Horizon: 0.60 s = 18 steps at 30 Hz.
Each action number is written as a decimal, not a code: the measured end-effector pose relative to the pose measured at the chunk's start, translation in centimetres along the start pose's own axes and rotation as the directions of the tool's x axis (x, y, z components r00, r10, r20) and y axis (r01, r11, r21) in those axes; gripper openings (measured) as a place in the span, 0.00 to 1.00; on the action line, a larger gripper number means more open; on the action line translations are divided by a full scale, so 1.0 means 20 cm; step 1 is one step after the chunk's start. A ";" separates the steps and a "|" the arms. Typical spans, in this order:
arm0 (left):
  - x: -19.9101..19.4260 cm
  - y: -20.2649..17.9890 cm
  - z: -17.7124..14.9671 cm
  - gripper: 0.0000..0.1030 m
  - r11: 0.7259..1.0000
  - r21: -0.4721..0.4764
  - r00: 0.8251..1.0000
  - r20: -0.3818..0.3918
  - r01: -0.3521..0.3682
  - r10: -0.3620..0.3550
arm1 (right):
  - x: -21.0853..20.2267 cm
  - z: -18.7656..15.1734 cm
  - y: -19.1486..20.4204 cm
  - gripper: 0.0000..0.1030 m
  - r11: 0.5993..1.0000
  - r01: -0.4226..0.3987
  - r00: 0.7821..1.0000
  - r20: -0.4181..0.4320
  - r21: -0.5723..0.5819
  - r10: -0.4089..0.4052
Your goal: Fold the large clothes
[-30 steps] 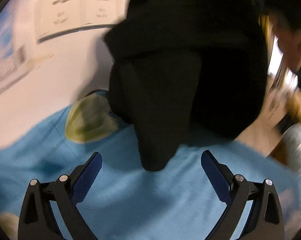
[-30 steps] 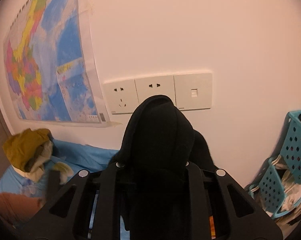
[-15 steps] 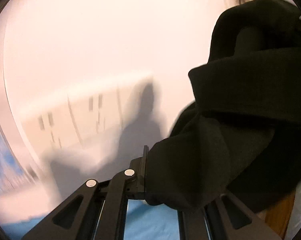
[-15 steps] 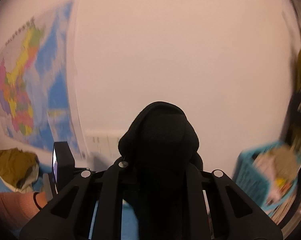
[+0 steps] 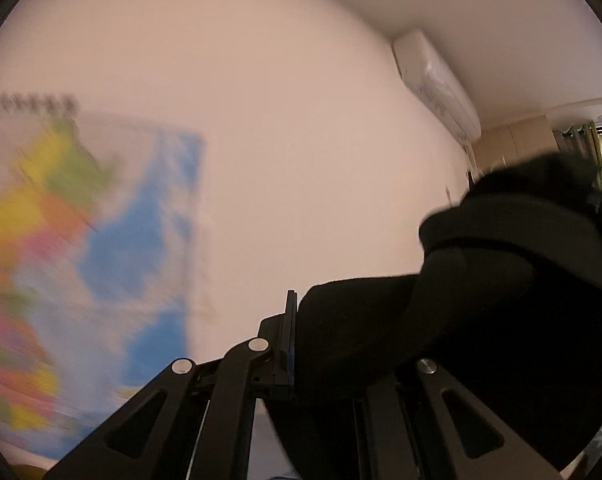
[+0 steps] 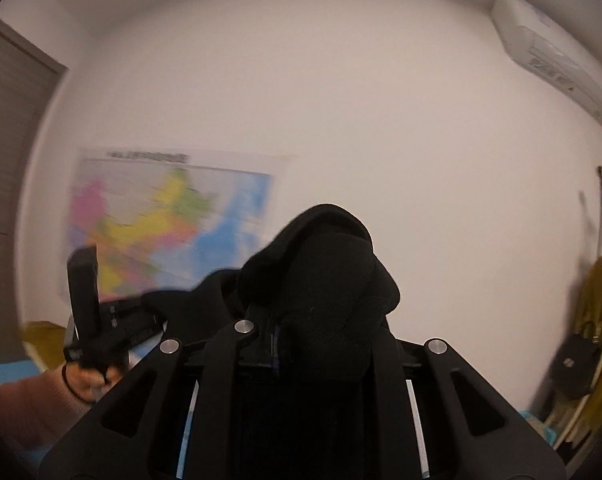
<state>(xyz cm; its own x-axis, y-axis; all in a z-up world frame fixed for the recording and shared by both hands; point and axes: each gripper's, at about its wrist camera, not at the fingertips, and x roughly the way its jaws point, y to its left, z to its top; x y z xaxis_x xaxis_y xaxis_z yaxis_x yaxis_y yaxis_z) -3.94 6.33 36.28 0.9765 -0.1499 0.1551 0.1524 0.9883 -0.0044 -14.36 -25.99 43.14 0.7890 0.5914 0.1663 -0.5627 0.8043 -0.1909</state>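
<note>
The large garment is black and thick. In the left wrist view my left gripper (image 5: 301, 344) is shut on one edge of the black garment (image 5: 501, 300), which stretches away to the right and hides the right finger. In the right wrist view my right gripper (image 6: 321, 344) is shut on a bunched fold of the same black garment (image 6: 325, 264), which rises as a hump above the fingers. From there the cloth runs left to the other gripper's body (image 6: 85, 300), held up by a hand (image 6: 85, 380) in a pink sleeve. Both grippers are raised in front of the wall.
A coloured map (image 6: 161, 220) hangs on the pale wall, with an air conditioner (image 6: 553, 52) high at the right. A rack with a yellow garment and a black bag (image 6: 577, 360) stands at the far right. A dark door (image 6: 5, 160) is at the left.
The left gripper, open over the blue bed a second ago, has shut on the garment. Both grippers have risen with it, so the sockets and bed have dropped out of view.
</note>
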 end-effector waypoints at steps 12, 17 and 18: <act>-0.87 -0.11 0.18 0.05 0.896 0.304 0.933 -0.055 -0.325 0.357 | -0.11 -0.05 0.53 0.15 0.921 -0.386 0.923 -0.022 -0.047 0.385; -0.69 0.20 -0.14 0.06 0.875 0.285 0.839 -0.281 -0.392 0.467 | 0.40 -0.40 0.59 0.16 0.851 -0.512 0.838 -0.150 0.116 0.525; -0.65 0.26 -0.22 0.06 0.872 0.279 0.818 -0.317 -0.403 0.480 | 0.50 -0.49 0.60 0.16 0.840 -0.520 0.821 -0.182 0.156 0.542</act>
<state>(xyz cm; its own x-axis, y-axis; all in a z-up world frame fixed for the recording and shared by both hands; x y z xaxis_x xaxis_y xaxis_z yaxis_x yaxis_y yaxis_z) -15.27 13.37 29.98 0.9204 0.3425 -0.1885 -0.3032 0.9297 0.2091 -10.77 -10.95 33.06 0.3878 0.9106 -0.1428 -0.9211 0.3772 -0.0962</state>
